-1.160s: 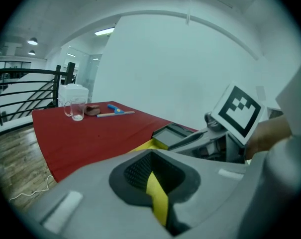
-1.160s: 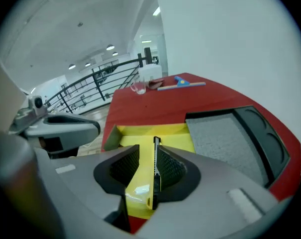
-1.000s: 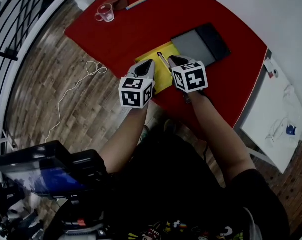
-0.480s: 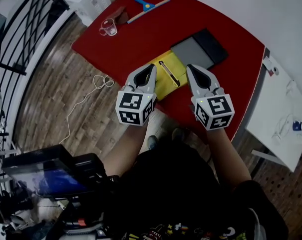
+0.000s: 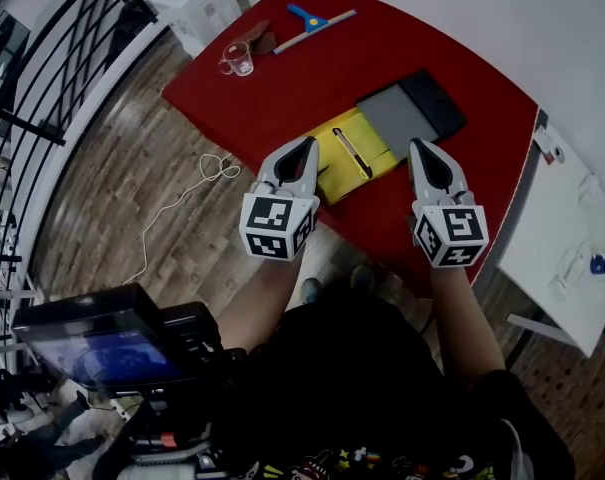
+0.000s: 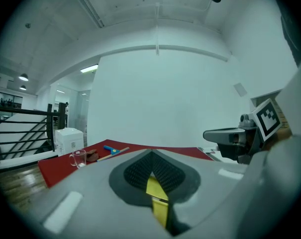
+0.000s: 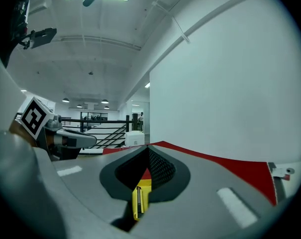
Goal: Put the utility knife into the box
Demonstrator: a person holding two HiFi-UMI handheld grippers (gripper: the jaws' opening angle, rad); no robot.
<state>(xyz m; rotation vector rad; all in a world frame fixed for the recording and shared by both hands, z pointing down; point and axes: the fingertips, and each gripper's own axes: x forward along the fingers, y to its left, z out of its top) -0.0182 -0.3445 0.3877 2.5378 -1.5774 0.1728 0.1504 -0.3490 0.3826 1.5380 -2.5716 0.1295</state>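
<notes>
A slim utility knife (image 5: pixel 359 152) lies inside a shallow yellow box (image 5: pixel 334 160) near the front edge of the red table (image 5: pixel 312 78). A grey and black flat case (image 5: pixel 412 108) lies just behind the box. My left gripper (image 5: pixel 310 140) hovers by the box's left end, jaws shut and holding nothing. My right gripper (image 5: pixel 419 144) hangs to the right of the box, also shut and holding nothing. In the left gripper view, yellow shows through the slit of the left gripper (image 6: pixel 151 153). The right gripper view shows the knife (image 7: pixel 138 200) below the right gripper (image 7: pixel 148 148).
At the table's far end are a glass cup (image 5: pixel 237 61), a brown object (image 5: pixel 262 40) and a blue-headed stick tool (image 5: pixel 317 23). A white unit (image 5: pixel 202 3), a white cable (image 5: pixel 197 193) and a railing are left of the table; a white table (image 5: pixel 572 238) stands right.
Both grippers have drawn back from the yellow box toward the person. The right gripper was over the knife and now hangs to the box's right. The knife stays in the box.
</notes>
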